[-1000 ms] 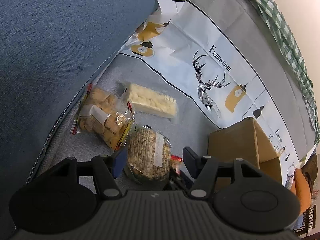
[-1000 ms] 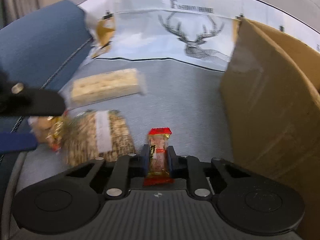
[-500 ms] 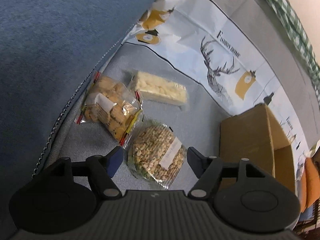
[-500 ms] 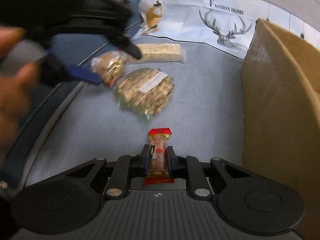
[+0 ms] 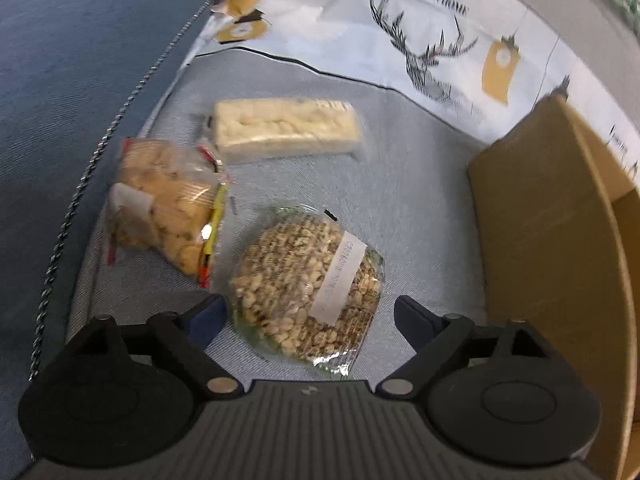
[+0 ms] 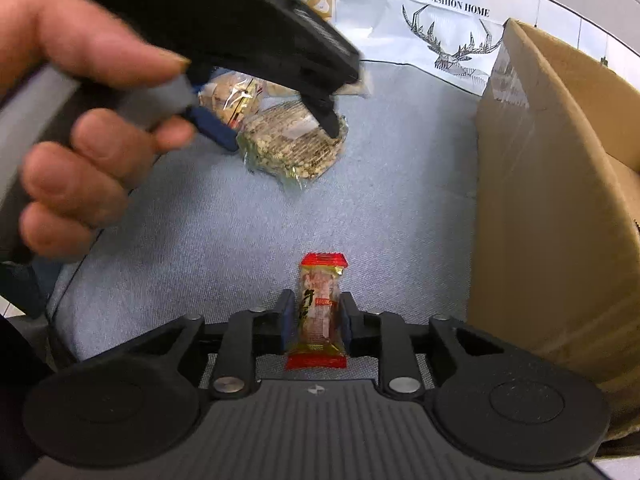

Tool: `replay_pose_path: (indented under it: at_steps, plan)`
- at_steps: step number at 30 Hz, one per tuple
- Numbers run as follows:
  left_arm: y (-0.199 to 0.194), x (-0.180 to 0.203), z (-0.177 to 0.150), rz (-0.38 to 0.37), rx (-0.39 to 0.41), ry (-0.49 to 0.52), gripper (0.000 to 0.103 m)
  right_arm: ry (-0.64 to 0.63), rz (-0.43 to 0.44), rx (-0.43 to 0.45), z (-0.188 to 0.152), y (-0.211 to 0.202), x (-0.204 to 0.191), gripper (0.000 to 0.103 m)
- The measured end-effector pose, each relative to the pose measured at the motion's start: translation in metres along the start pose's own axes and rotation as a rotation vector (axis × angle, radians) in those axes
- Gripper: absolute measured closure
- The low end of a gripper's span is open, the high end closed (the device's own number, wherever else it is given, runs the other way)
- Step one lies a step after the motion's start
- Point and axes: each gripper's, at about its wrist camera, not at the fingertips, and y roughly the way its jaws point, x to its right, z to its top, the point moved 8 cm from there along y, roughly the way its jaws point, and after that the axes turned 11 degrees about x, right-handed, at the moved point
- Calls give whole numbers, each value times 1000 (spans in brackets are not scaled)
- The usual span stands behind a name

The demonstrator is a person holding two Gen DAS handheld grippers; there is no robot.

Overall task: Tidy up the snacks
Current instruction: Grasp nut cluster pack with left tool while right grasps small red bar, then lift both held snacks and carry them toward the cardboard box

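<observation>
Your left gripper [image 5: 306, 312], fingers apart, straddles the round grain cake [image 5: 306, 284], whose slick wrapper may slip; your right gripper [image 6: 316, 316] clamps the red-ended candy [image 6: 320, 312].

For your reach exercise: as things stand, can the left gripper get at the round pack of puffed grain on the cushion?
Probably yes. The left gripper is open, its fingers either side of the round grain pack, with nothing between them. The biscuit bag lies close beside its left finger and might get nudged.
</observation>
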Motion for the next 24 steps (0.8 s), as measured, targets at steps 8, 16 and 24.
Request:
replay_pose_path:
  at_steps: [8,16,24]
  plan:
    - [5,8,3,42,17,79,17,-27,-14,19,1,2,1,82]
    - [-24,10,-22,-79,-43,113,17,-26,10,24,-1,-8,-2,85]
    - [-29,2,-43,-33,-109,133,17,-19,15,6,-3,-7,-1,82]
